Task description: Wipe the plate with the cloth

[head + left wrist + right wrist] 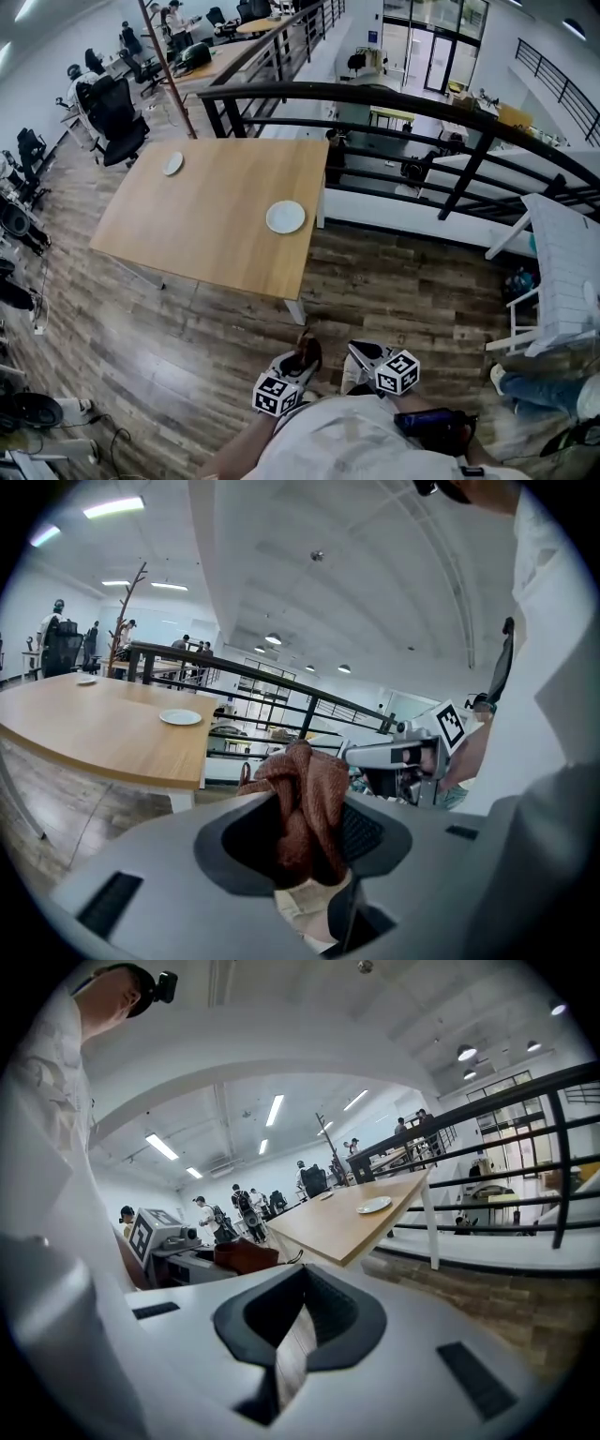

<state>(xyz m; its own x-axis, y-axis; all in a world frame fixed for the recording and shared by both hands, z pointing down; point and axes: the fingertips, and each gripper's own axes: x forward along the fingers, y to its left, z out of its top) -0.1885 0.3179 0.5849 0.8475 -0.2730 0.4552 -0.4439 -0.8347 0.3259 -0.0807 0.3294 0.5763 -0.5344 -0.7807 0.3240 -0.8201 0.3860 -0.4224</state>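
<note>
Two plates on the table [206, 244]: far plate [173, 163] at left, near plate [286, 217] by the right edge, both bare as far as I can see, too small to judge whether they're wiped. Left gripper [300, 362] jaws clamp the bunched cloth [302, 803]; right gripper [302, 1312] jaws are pinched together with nothing in them. Both hang over the floor [394, 291], well apart from the table, so the cloth touches neither plate, which fits walking in to wipe or stepping back after.

White shirt [356, 439]; grey left hand-held gripper [305, 360], right hand-held gripper [363, 353]; b&w cubes [275, 395].
</note>
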